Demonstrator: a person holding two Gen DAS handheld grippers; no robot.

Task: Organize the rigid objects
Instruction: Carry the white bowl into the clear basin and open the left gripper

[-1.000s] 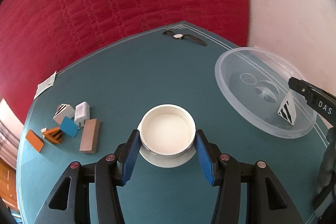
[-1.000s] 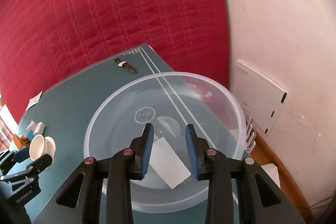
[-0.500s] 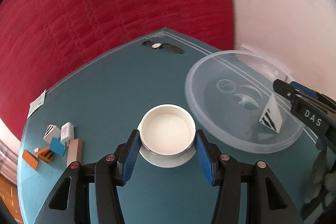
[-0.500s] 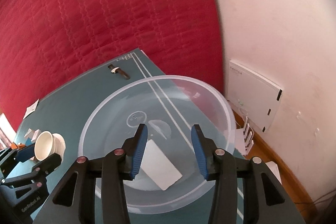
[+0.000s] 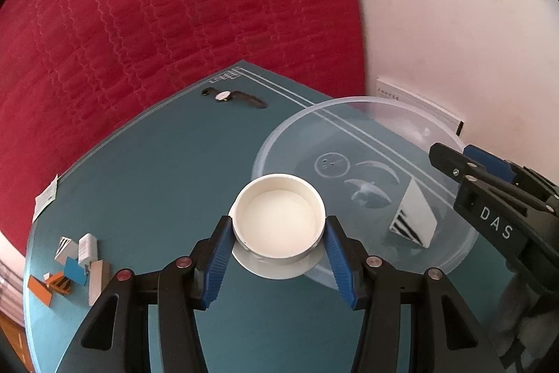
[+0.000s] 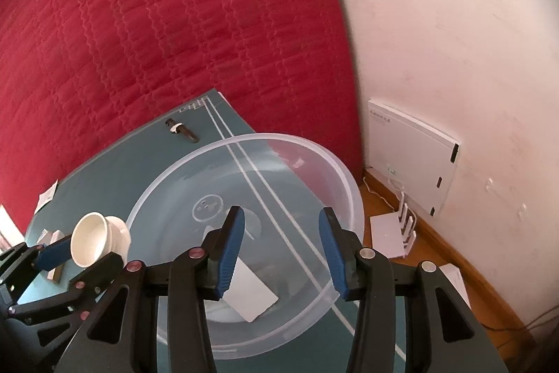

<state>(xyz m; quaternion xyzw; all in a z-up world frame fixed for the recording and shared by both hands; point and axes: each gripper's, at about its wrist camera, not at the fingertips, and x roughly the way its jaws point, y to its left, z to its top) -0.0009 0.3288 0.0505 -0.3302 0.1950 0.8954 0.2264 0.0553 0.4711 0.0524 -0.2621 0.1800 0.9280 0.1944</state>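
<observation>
White cup (image 5: 279, 222) clamped between left gripper (image 5: 279, 254) pads (beside bowl (image 5: 450, 263) rim).

Your right gripper (image 6: 281, 242) has spread its blue fingers apart over the clear bowl (image 6: 344, 177) and let go of the white card (image 6: 249, 298), which now lies on the bowl's bottom below them. Your left gripper (image 5: 279, 254), clamped on the white cup (image 5: 279, 221), has carried it across the table toward the bowl; the cup now overlaps the bowl's near rim.
</observation>
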